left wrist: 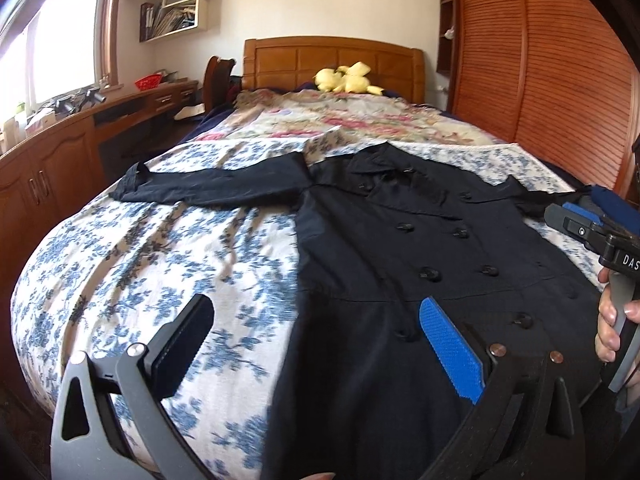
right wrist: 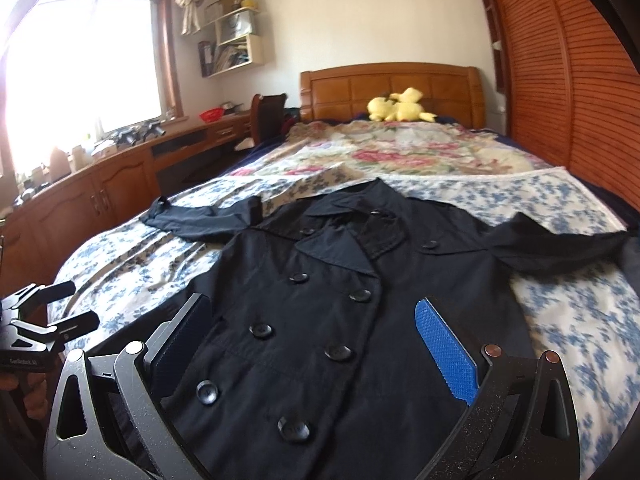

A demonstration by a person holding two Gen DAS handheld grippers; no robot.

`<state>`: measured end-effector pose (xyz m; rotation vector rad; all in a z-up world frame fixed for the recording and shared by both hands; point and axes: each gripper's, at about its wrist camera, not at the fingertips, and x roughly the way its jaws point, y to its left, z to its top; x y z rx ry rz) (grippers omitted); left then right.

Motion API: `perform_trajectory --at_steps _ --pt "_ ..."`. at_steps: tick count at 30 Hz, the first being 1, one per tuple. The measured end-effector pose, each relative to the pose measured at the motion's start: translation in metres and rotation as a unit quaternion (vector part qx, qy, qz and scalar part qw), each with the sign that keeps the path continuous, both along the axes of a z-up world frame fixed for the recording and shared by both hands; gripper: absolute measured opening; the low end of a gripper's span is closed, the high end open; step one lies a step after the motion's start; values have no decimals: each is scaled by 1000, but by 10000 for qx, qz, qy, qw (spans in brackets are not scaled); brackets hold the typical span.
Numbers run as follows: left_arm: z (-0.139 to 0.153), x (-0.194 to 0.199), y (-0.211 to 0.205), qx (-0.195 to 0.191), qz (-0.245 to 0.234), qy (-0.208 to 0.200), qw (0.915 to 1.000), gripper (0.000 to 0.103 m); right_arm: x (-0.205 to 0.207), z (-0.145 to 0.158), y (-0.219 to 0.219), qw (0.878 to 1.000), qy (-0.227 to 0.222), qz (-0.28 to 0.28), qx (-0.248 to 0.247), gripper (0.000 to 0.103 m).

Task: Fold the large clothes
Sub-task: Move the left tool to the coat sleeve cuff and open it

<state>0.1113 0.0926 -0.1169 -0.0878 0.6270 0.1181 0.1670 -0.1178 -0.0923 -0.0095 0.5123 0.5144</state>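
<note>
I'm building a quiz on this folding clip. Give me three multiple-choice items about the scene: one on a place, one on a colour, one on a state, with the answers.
1. Where does the plush toy lie?
A. by the headboard
B. on the coat
C. on the desk

2. What colour is the coat?
A. red
B. dark navy, near black
C. yellow

3. How does the coat lie?
A. folded in half
B. rolled up
C. spread flat, sleeves out

Answers:
1 A: the yellow plush toy sits at the far end of the bed.
2 B: the coat reads dark in both views.
3 C: no fold yet; left gripper and right gripper are open above it.
</note>
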Motion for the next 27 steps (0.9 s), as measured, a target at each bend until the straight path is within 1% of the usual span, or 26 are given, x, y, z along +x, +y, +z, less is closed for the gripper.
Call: perform_trajectory --at_steps 6,9,12,15,18,23,25,27 --pt "-11 15 29 90 299 211 9993 103 37 -12 48 9987 21 509 -63 103" --pt "-18 23 44 18 433 341 9985 103 51 -21 69 9970 71 760 -132 103" --pt "-26 33 57 64 552 489 9973 103 59 -37 86 9949 131 970 -260 103" --pt "-34 44 70 -10 583 614 9964 103 64 -59 98 9924 321 1120 -400 103" --pt "-41 55 85 -132 607 723 9954 103 67 -70 103 9905 459 1191 -504 103" --pt "-47 79 122 -355 647 790 9941 103 68 -75 102 9902 535 1203 -464 103" --pt "-48 89 136 -404 654 785 9939 103 69 -78 102 9898 578 1203 -492 103" --pt "-48 99 149 -367 685 822 9936 103 70 -79 103 9897 590 1197 -512 103"
